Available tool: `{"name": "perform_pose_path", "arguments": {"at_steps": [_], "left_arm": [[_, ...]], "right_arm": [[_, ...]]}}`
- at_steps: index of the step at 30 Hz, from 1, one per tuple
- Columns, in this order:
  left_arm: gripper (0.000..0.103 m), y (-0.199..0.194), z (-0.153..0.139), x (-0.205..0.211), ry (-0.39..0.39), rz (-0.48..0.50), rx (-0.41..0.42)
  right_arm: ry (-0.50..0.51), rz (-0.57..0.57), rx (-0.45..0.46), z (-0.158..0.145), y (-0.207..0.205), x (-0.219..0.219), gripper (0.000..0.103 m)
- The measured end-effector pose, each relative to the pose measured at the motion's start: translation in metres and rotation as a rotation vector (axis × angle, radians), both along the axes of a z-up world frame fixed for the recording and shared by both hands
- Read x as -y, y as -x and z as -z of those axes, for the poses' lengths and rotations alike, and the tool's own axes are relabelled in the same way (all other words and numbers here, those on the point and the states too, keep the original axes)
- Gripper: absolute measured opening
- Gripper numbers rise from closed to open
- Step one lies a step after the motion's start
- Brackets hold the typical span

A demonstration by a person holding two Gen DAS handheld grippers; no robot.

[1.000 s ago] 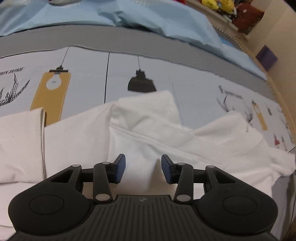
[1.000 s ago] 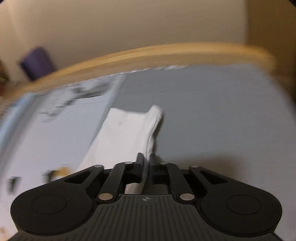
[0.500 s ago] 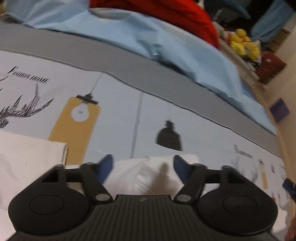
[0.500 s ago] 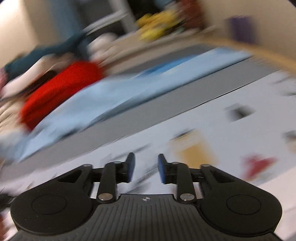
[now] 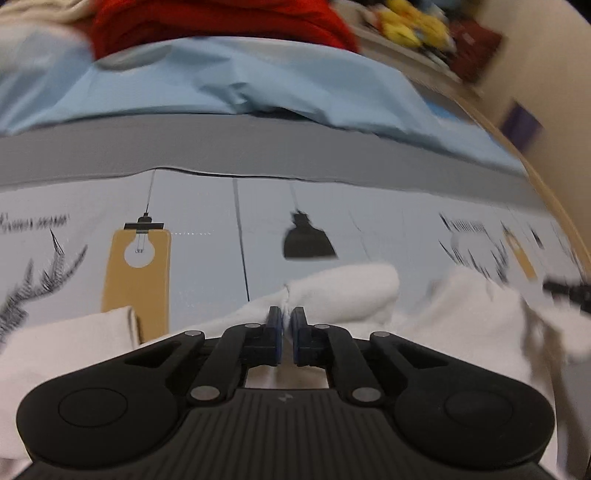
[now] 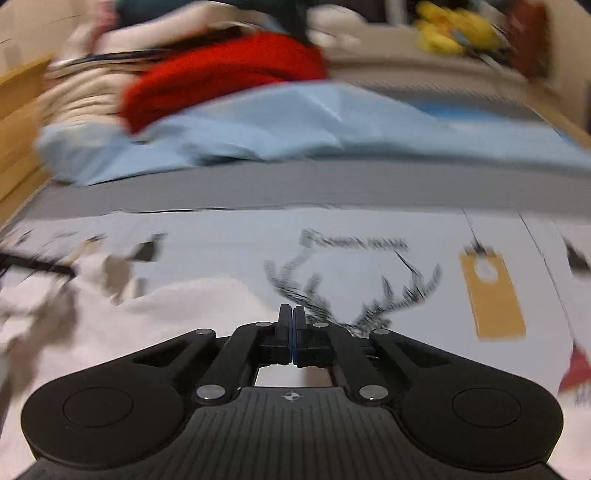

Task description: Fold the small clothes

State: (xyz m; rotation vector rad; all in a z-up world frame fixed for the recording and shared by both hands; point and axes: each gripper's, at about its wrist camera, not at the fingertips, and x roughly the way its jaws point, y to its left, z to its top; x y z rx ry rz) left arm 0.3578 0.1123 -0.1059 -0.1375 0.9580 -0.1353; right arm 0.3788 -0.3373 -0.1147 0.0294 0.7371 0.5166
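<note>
Bedding fills both views: a pale printed bedspread with lamp and antler drawings, a grey band beyond it, then a light blue sheet and a red cloth along the top of the frame.

Left wrist view: the left claw sits at lower centre, its jaws having just closed, clenched on a pinched ridge of the white garment. The garment spreads across the lower part of the frame from left edge to right edge, a rolled fold just right of the fingertips. A yellow lamp print lies at centre left, partly covered by the cloth's edge. Only this view shows a purple object at upper right against the wall, and the bed's wooden edge curving down the right side.

Right wrist view: heavily blurred. The right claw has just closed; its jaws meet, and whether fabric is caught between them cannot be told. The white garment lies at lower left and beneath the claw. Only this view shows the antler print in full at centre, and wooden panelling at the left edge.
</note>
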Motion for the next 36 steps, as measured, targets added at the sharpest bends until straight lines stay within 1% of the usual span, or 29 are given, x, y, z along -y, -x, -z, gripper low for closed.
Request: {"name": "perform_pose_path", "arguments": {"at_steps": [1, 2, 3, 4, 5, 6, 8, 9, 10, 11, 12, 14, 16, 18, 19, 20, 21, 22, 24, 25, 26, 28, 29, 31, 32, 33, 34, 35, 36], "left_arm": [[0.003, 0.007, -0.006, 0.003, -0.029, 0.060, -0.025], [0.003, 0.016, -0.010, 0.006, -0.054, 0.125, -0.047], [0.001, 0.026, -0.012, 0.012, -0.085, 0.210, -0.069], [0.000, 0.040, -0.010, 0.019, -0.116, 0.315, -0.097], [0.000, 0.052, -0.008, 0.024, -0.133, 0.382, -0.118], [0.000, 0.066, -0.003, 0.031, -0.150, 0.472, -0.146], [0.000, 0.086, 0.004, 0.043, -0.167, 0.598, -0.178], [0.000, 0.094, 0.007, 0.049, -0.179, 0.645, -0.191], [0.002, 0.097, 0.006, 0.051, -0.192, 0.641, -0.187], [0.003, 0.098, 0.004, 0.052, -0.201, 0.606, -0.172], [0.003, 0.096, -0.003, 0.049, -0.190, 0.529, -0.147], [0.010, 0.091, -0.017, 0.036, -0.136, 0.356, -0.097], [0.040, 0.088, -0.031, 0.017, -0.072, 0.143, -0.041], [0.043, 0.084, -0.038, 0.007, -0.030, -0.006, -0.019], [0.043, 0.080, -0.040, 0.004, -0.027, -0.037, -0.012], [0.043, 0.075, -0.041, 0.002, -0.033, -0.057, 0.000], [0.043, 0.069, -0.042, 0.000, -0.046, -0.075, 0.021], [0.043, 0.065, -0.042, -0.001, -0.052, -0.084, 0.031], [0.043, 0.059, -0.042, -0.008, -0.044, -0.098, 0.040], [0.043, 0.059, -0.043, -0.011, -0.032, -0.101, 0.045], [0.043, 0.057, -0.042, -0.013, -0.018, -0.093, 0.049], [0.043, 0.055, -0.040, -0.016, -0.008, -0.060, 0.057], [0.043, 0.053, -0.039, -0.017, -0.009, -0.043, 0.059], [0.043, 0.053, -0.034, -0.015, -0.018, -0.007, 0.053], [0.043, 0.050, -0.029, -0.014, -0.025, 0.000, 0.045], [0.043, 0.047, -0.023, -0.013, -0.033, 0.003, 0.035], [0.043, 0.043, -0.019, -0.011, -0.038, 0.006, 0.030], [0.043, 0.041, -0.015, -0.010, -0.040, 0.008, 0.028], [0.043, 0.036, -0.010, -0.008, -0.043, 0.005, 0.029]], "right_arm": [[-0.009, -0.074, 0.004, -0.006, 0.009, 0.001, 0.000], [-0.017, -0.161, -0.029, -0.007, 0.014, 0.001, 0.000], [-0.010, -0.266, -0.086, -0.006, 0.022, -0.001, 0.000], [0.047, -0.349, -0.082, -0.005, 0.035, -0.006, 0.000], [0.099, -0.367, -0.056, -0.006, 0.040, -0.008, 0.000], [0.104, -0.333, -0.059, -0.005, 0.040, -0.007, 0.000], [0.024, -0.119, -0.051, -0.002, 0.024, 0.007, 0.007], [-0.008, -0.027, -0.047, 0.001, 0.014, 0.012, 0.018], [-0.028, 0.052, -0.047, 0.004, 0.004, 0.016, 0.038], [-0.040, 0.131, -0.045, 0.008, -0.005, 0.019, 0.048], [-0.052, 0.196, -0.044, 0.012, -0.014, 0.019, 0.060], [-0.092, 0.258, -0.096, 0.024, -0.031, 0.018, 0.061], [-0.133, 0.273, -0.179, 0.040, -0.044, 0.011, 0.061], [-0.109, 0.262, -0.213, 0.054, -0.053, -0.002, 0.060], [-0.097, 0.249, -0.210, 0.058, -0.053, -0.010, 0.056], [-0.087, 0.228, -0.207, 0.059, -0.051, -0.016, 0.053], [-0.063, 0.195, -0.188, 0.056, -0.048, -0.023, 0.027], [-0.044, 0.152, -0.159, 0.051, -0.043, -0.026, 0.017], [-0.046, 0.049, -0.082, 0.033, -0.027, -0.023, 0.015], [-0.034, -0.041, -0.015, 0.021, -0.012, -0.023, 0.012], [0.004, -0.138, 0.050, 0.010, 0.005, -0.023, 0.009], [0.107, -0.324, 0.123, -0.001, 0.040, -0.021, 0.007], [0.134, -0.423, 0.117, -0.002, 0.056, -0.019, 0.006], [0.178, -0.575, 0.016, 0.006, 0.079, -0.017, 0.003], [0.233, -0.625, -0.027, 0.016, 0.089, -0.019, 0.003], [0.294, -0.655, -0.070, 0.027, 0.097, -0.020, 0.003], [0.317, -0.662, -0.096, 0.034, 0.099, -0.020, 0.003], [0.297, -0.646, -0.100, 0.035, 0.098, -0.017, 0.003], [0.245, -0.606, -0.096, 0.031, 0.093, -0.011, 0.003]]}}
